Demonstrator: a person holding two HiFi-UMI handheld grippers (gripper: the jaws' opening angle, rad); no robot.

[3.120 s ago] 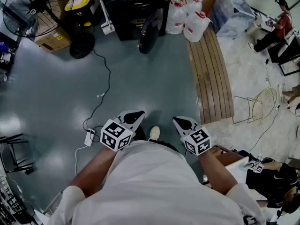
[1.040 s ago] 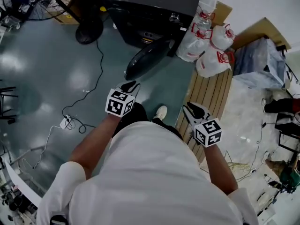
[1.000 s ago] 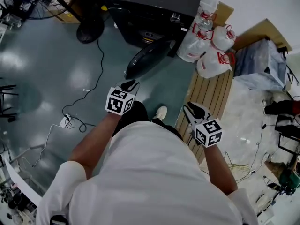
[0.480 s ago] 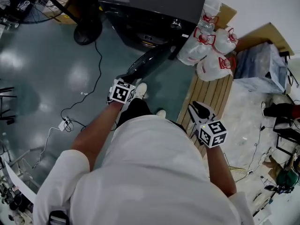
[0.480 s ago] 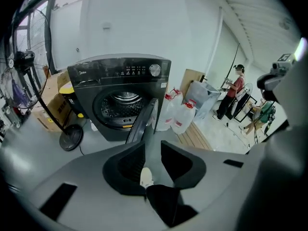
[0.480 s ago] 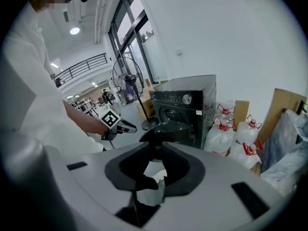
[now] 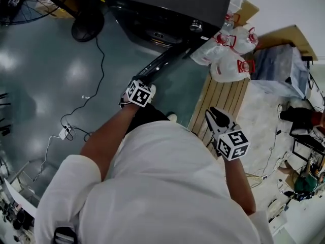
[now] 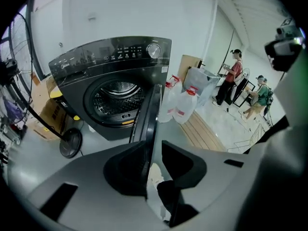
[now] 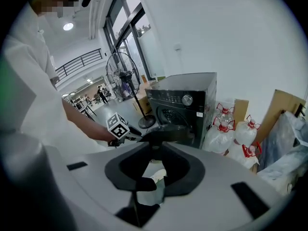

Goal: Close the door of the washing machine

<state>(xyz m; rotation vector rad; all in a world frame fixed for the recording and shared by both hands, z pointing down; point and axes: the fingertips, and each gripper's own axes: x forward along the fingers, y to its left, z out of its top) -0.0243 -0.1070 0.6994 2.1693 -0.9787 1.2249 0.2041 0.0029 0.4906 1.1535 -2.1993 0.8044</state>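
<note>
The dark washing machine stands at the top of the head view, its round door swung out towards me. My left gripper reaches the door's free end. In the left gripper view the door runs edge-on down to the jaws, which stand open by a narrow gap, and the drum shows behind. My right gripper hangs shut and holds nothing, over the wooden strip. The right gripper view looks past its own jaws at the machine and the door.
Several large water jugs stand right of the machine, with a slatted wooden strip and a plastic-wrapped bundle beyond. A fan base and a loose cable lie on the floor at left. People sit far right.
I have stepped closer to the machine. The left gripper has moved forward from beside my body up to the door's free end. The right gripper has stayed near my side.
</note>
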